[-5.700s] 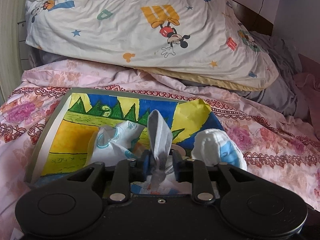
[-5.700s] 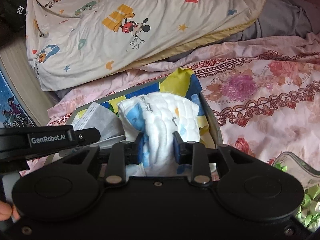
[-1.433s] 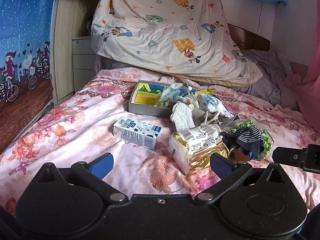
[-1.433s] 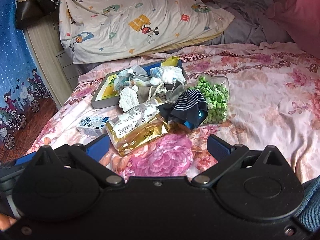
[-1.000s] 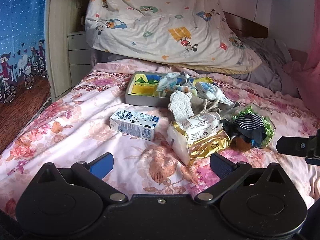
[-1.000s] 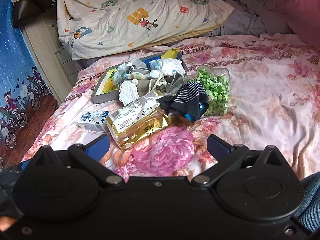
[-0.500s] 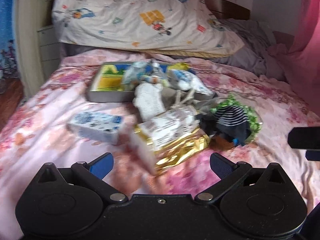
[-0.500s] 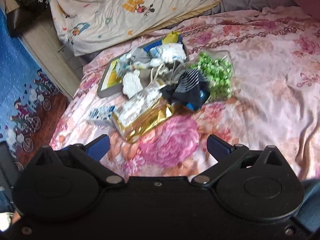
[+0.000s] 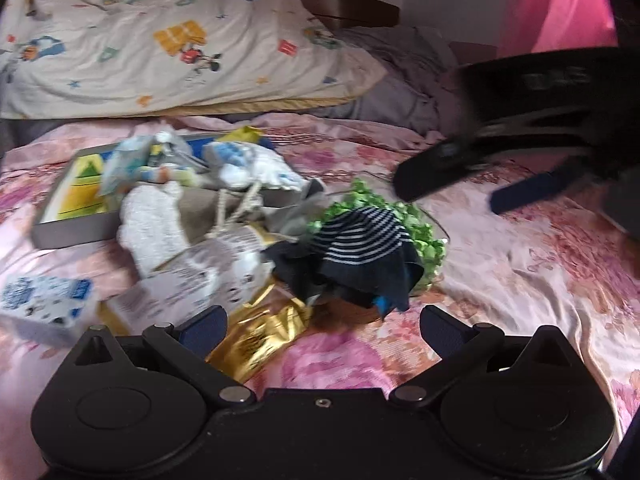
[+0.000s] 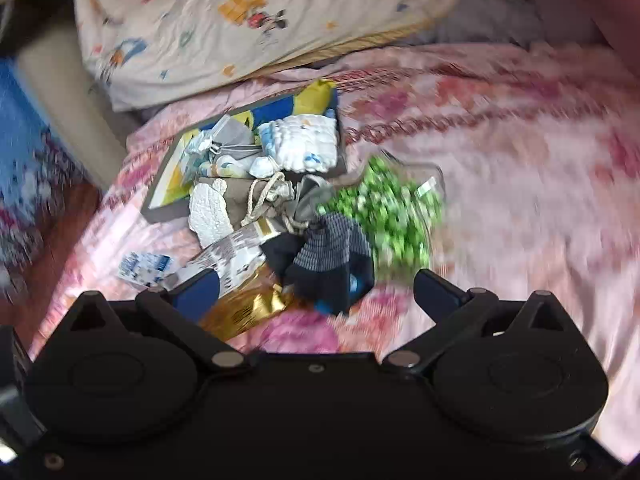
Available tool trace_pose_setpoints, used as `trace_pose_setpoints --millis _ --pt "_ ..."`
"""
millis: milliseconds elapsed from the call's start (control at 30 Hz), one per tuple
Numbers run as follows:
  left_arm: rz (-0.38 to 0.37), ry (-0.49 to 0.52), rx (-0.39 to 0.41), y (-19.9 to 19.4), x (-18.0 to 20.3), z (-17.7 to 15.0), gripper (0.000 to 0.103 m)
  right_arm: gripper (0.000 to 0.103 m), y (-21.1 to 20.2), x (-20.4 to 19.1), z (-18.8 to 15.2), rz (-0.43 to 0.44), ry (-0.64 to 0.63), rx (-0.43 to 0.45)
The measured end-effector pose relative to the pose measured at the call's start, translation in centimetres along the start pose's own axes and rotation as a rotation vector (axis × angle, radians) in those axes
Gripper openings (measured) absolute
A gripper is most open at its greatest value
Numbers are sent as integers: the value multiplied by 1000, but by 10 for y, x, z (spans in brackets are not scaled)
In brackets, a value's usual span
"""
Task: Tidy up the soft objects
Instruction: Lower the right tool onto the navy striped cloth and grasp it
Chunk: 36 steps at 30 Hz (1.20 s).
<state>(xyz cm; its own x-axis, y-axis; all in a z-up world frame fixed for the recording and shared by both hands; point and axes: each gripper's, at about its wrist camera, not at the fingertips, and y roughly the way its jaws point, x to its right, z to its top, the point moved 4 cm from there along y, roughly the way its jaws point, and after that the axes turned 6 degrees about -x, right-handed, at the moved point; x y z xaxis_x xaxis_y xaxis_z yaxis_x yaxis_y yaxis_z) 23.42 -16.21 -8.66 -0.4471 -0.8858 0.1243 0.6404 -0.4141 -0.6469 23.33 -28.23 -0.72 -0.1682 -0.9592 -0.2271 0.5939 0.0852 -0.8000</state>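
Note:
A grey box (image 9: 68,230) with a colourful lining lies on the bed and holds a white-and-blue cloth (image 9: 256,168) and a face mask (image 9: 128,160). In front of it lie a white fuzzy sock (image 9: 148,224), a grey drawstring pouch (image 9: 224,208) and a dark striped sock (image 9: 360,256). My left gripper (image 9: 320,324) is open and empty just before the striped sock. My right gripper (image 10: 316,284) is open and empty above the same sock (image 10: 328,260); it also shows in the left wrist view (image 9: 480,176).
A gold snack bag (image 9: 260,332), a milk carton (image 9: 44,304) and a clear bag of green bits (image 9: 380,208) lie among the pile. A Mickey pillow (image 9: 180,40) is behind. The pink floral bedspread (image 9: 520,272) stretches right.
Both grippers let go of the cloths in the box, pulled back open, and have now swung in toward the striped sock. The right gripper has entered the left view.

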Motion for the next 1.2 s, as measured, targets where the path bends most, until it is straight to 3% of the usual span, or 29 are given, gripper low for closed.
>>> trace_pose_setpoints --millis 100,233,533,700,1067,1200 --pt "-43 17 1 15 4 0 101 102 28 -1 24 -27 -44 -46" --pt "-86 71 2 32 9 -2 96 102 53 2 38 -20 11 -61" --pt "-130 99 7 56 16 -8 87 102 82 -3 29 -16 -58 -1" --pt "-138 110 14 60 17 -8 83 81 92 -8 21 -69 -122 -8" --pt "-149 98 7 65 17 -9 82 53 109 -30 11 -199 -283 13" --pt "-148 88 11 65 16 -9 82 32 108 -37 9 -213 -321 24"
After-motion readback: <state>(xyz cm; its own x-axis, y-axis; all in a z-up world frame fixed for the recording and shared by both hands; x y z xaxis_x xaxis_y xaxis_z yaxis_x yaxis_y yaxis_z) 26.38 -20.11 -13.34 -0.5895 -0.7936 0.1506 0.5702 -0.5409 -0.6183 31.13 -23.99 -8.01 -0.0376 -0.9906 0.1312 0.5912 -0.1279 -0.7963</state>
